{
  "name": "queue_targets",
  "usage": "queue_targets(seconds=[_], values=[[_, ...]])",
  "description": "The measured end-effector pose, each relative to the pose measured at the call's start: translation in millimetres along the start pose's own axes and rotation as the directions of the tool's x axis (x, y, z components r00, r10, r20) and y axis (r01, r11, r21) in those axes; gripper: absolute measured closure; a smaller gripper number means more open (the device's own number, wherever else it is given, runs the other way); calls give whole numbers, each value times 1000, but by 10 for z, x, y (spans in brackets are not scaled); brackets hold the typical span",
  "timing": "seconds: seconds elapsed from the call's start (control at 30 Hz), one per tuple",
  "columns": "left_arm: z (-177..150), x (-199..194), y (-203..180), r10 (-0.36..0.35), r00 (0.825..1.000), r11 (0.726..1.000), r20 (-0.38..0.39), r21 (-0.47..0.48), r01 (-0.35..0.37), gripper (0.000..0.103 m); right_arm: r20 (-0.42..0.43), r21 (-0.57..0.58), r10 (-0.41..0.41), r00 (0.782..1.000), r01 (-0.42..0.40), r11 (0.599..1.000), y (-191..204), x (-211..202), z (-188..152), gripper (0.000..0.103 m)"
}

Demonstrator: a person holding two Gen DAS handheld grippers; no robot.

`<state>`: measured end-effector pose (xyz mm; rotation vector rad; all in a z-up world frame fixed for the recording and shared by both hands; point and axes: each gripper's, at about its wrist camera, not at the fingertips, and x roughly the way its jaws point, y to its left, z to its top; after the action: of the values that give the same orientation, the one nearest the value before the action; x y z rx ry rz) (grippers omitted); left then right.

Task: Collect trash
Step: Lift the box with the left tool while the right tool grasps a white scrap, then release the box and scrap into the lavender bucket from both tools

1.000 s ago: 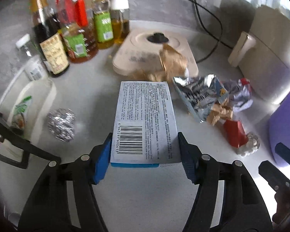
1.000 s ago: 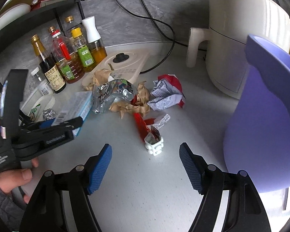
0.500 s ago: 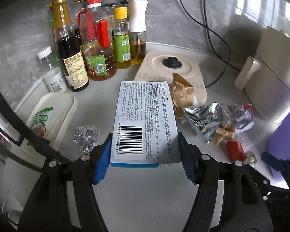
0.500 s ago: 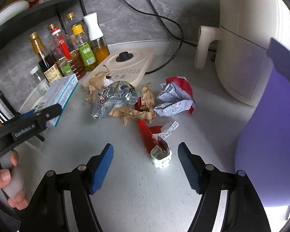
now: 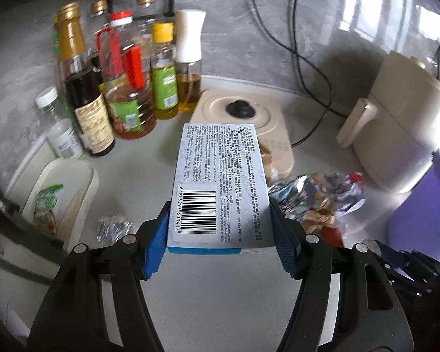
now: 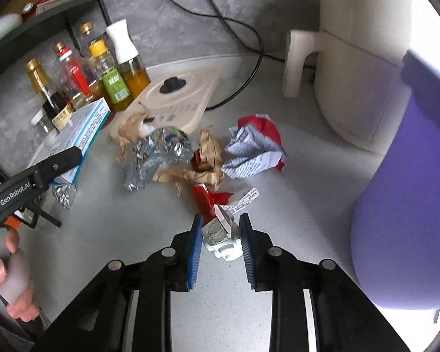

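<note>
The left gripper jaws clamp a light, stiff carton by its long sides, above the bench. The right gripper jaws, narrowed, straddle a crushed wrapper (probably flimsy), not visibly pinching.

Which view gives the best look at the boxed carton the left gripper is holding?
The left wrist view: the carton fills the centre, its barcode and printed panel readable, clamped between the left gripper pads. The right wrist view shows the carton only obliquely, at the left, small and partly behind a gripper finger.
</note>
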<state>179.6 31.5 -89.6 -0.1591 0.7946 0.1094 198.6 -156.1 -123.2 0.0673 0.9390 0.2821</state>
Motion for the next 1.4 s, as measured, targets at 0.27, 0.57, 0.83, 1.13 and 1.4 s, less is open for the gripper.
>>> queue_targets(seconds=[0.27,0.57,0.83,1.13,1.4], values=[[250,-96,37,-126,991,991,33,45,125,39,78,61,-76,994,71,996,228,-386,105,77],[401,-328,-142,-174,980,982,96,95,165,39,200,66,-72,977,59,996,286,-921,244,77],[497,-567,-512,-121,978,991,173,72,110,39,278,0,18,960,-18,1000,-19,-1404,487,77],[508,-777,-918,-106,967,994,232,26,103,39,335,-66,82,939,-63,996,-451,-1720,471,76],[465,-876,-1387,-152,958,988,242,69,139,39,363,-24,68,929,-63,998,-945,-1818,401,76]])
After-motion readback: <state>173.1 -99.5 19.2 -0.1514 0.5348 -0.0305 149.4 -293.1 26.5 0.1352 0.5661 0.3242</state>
